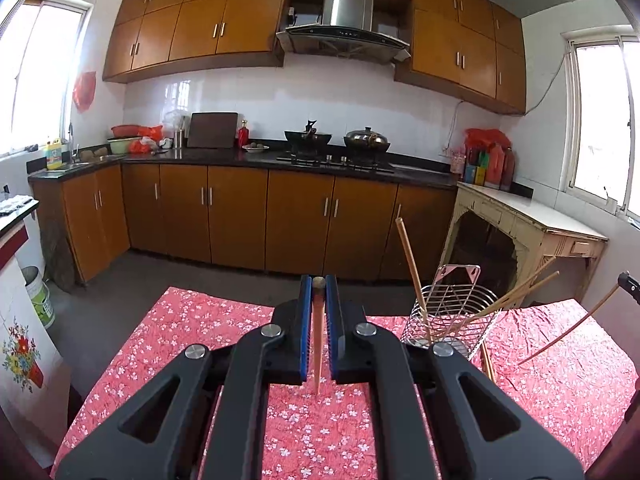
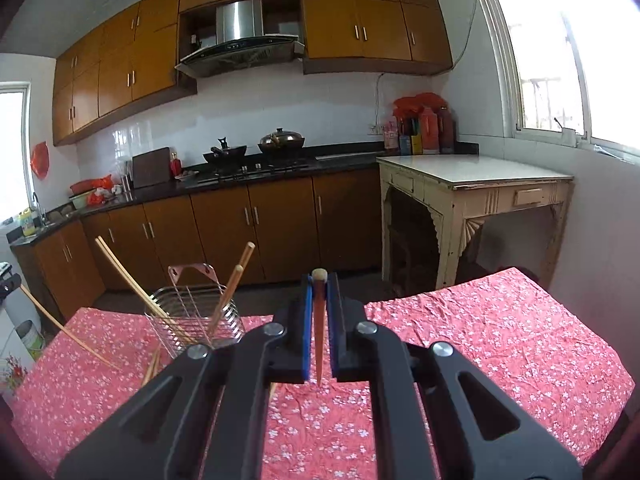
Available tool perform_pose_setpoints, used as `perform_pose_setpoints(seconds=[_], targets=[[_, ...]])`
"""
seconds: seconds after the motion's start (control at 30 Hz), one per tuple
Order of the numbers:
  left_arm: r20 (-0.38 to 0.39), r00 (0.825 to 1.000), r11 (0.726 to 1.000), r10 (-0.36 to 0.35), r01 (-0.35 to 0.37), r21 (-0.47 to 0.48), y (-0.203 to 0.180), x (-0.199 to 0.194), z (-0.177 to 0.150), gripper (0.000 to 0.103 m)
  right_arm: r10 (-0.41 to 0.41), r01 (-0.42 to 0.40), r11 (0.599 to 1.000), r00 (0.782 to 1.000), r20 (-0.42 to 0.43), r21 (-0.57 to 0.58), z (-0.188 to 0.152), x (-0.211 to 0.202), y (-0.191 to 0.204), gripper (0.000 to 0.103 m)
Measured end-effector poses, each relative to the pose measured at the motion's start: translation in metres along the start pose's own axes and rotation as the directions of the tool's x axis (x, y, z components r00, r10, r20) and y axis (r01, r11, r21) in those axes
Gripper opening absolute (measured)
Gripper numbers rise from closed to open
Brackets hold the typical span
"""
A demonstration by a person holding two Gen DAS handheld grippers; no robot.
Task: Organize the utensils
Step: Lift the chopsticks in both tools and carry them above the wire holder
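In the left wrist view my left gripper (image 1: 319,282) is shut on a wooden chopstick (image 1: 318,344) that lies along the gap between the blue pads, lifted above the red flowered cloth (image 1: 192,332). My right gripper (image 2: 319,280) is shut on another chopstick (image 2: 319,340) the same way. A wire utensil basket (image 1: 452,312) (image 2: 196,316) stands on the cloth between the two grippers, with several chopsticks leaning in it. Loose chopsticks (image 1: 488,364) (image 2: 152,364) lie on the cloth beside the basket. Each view catches the other gripper's chopstick slanting at its edge.
The table's far edge drops to dark floor (image 1: 120,280). Brown kitchen cabinets (image 1: 240,216) with a stove and pans line the far wall. A cream side table (image 2: 472,184) stands at the right under a window. A paint bucket (image 1: 38,296) sits on the floor at left.
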State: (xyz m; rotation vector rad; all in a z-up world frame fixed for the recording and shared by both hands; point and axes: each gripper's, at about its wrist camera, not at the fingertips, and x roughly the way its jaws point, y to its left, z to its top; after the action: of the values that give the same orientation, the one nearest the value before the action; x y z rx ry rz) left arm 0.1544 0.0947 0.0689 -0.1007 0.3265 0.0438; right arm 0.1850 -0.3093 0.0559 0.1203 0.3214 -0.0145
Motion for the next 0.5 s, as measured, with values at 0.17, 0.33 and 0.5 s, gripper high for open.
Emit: perform_pose_setpoints(seconds=[0.17,0.33,0.5], targets=[[0.014,1.000,1.000,-0.026,0.026,-0.004,-0.007,-0.005,0.006,0.007,0.062,-0.062,0.998,0.998,0.014,0.002,0.014,-0.013,0.007,0.008],[0.044,0.996,0.997,-0.080,0.080,-0.004,-0.021,-0.015,0.022,0.007,0.127,-0.127,0.992,0.991,0.035,-0.001,0.033,-0.032,0.016,0.008],[0.094,0.988,0.992,-0.124,0.122,0.021,-0.041,-0.025,0.043,0.007,0.209,-0.209,0.978,0.977,0.053,0.007,0.052,-0.050,0.025,0.008]])
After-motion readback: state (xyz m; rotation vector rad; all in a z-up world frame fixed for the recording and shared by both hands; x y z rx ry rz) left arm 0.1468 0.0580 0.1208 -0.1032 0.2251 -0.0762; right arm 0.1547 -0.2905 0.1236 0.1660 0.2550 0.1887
